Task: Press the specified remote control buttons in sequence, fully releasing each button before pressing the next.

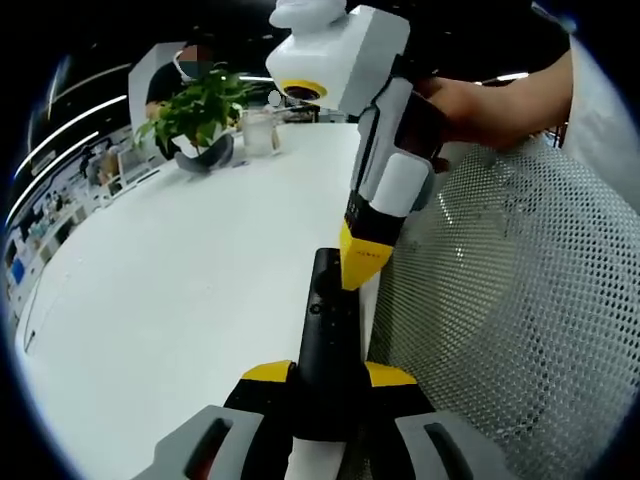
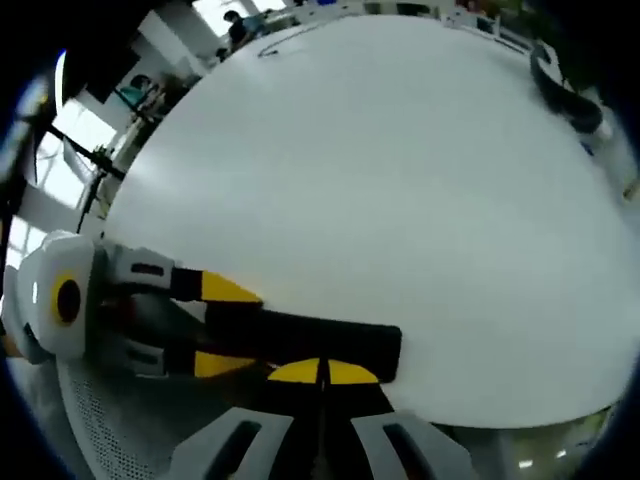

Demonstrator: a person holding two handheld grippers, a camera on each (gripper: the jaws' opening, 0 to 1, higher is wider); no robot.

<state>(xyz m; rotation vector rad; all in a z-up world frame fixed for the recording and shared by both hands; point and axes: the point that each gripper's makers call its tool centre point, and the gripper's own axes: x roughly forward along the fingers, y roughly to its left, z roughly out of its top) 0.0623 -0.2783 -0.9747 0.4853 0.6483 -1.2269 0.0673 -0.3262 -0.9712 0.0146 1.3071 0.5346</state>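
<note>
slim black remote control (image 1: 325, 330) clamped at its near end between the yellow-tipped jaws of the left gripper (image 1: 328, 375), lying lengthwise over the white table (image 1: 180, 280), one small button faintly visible near its far end. right gripper (image 2: 322, 372) pinched closed, tips meeting on the remote's top face (toward 12 o'clock in the left gripper view). potted plant (image 1: 200, 115) at 11 o'clock, white mesh chair (image 1: 520, 290) at 3.

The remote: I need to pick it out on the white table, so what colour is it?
Black remote, clearest in the left gripper view.

Potted plant (image 1: 200, 115), glass jar (image 1: 259, 131), mesh chair (image 1: 520, 300)
</note>
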